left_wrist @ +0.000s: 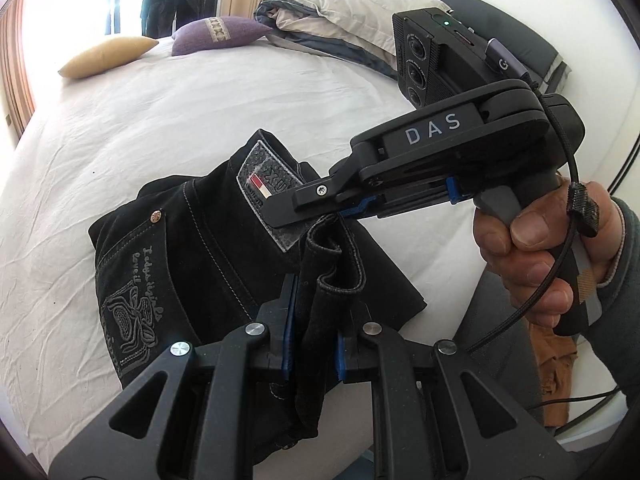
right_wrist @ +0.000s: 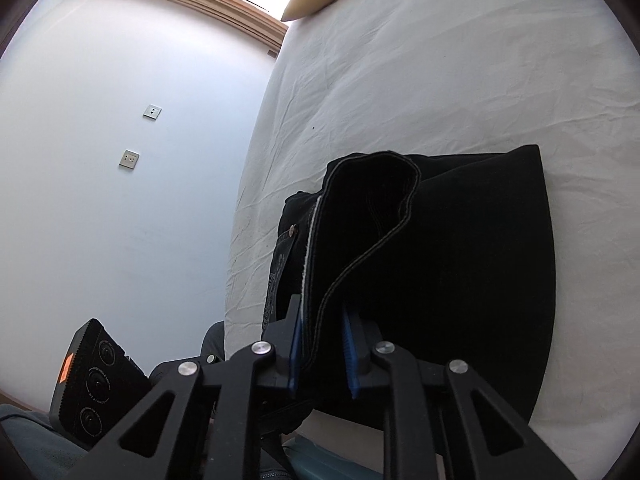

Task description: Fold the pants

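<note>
Black pants point(left_wrist: 192, 248) lie folded on the white bed point(left_wrist: 160, 128), with an embroidered back pocket and a waistband patch showing. My left gripper point(left_wrist: 314, 320) is shut on a bunched layer of the pants at the near edge. My right gripper point(left_wrist: 320, 216) reaches in from the right, held by a hand, and is shut on the pants by the waistband patch. In the right wrist view the right gripper point(right_wrist: 322, 344) clamps a stitched hem of the pants point(right_wrist: 460, 260), which spread over the bed point(right_wrist: 440, 60).
A tan pillow point(left_wrist: 106, 56) and a purple pillow point(left_wrist: 218, 34) lie at the far end of the bed, beside a folded grey duvet point(left_wrist: 340, 16). A white wall point(right_wrist: 120, 160) with two sockets runs along the bed's left side. Brown cloth point(left_wrist: 554, 376) lies at right.
</note>
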`<state>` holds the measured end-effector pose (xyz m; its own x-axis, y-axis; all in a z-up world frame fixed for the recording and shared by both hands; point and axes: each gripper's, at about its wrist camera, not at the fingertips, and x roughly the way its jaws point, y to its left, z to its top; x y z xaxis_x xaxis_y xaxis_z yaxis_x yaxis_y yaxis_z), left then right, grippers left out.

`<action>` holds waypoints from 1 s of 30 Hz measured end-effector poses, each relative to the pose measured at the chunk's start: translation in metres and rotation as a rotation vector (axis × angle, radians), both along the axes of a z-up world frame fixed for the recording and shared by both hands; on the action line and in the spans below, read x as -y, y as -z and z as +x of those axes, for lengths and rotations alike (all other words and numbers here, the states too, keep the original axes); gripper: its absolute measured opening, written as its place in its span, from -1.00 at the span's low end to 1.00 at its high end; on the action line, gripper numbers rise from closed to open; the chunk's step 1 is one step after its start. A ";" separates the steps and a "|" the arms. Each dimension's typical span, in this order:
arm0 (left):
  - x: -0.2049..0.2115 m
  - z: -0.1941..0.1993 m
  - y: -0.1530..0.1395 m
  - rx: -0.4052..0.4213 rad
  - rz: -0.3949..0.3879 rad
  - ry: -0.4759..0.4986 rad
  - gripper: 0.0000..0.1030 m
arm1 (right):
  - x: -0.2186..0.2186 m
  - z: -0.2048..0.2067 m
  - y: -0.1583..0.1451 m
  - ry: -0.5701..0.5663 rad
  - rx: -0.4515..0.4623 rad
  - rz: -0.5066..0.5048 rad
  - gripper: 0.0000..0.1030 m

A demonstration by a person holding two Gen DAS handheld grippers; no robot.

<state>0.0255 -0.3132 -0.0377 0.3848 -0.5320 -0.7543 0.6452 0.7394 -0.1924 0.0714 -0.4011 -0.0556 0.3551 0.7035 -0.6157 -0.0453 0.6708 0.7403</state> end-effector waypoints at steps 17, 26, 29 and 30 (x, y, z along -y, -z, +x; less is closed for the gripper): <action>0.089 -0.001 0.045 0.008 0.120 0.141 -0.73 | 0.086 -0.023 0.053 0.168 0.017 0.048 -0.69; 0.102 -0.012 0.069 0.034 0.133 0.180 -0.74 | 0.095 -0.032 0.063 0.213 0.010 0.042 -0.70; 0.098 -0.015 0.070 0.029 0.136 0.188 -0.73 | 0.100 -0.038 0.072 0.241 -0.003 0.071 -0.70; 0.098 -0.014 0.072 0.026 0.138 0.189 -0.73 | 0.100 -0.039 0.075 0.247 -0.013 0.077 -0.69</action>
<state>0.0114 -0.4110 -0.1101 0.3087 -0.4890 -0.8158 0.7778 0.6234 -0.0794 0.0329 -0.5008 -0.1308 0.5143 0.6416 -0.5690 0.1224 0.6018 0.7892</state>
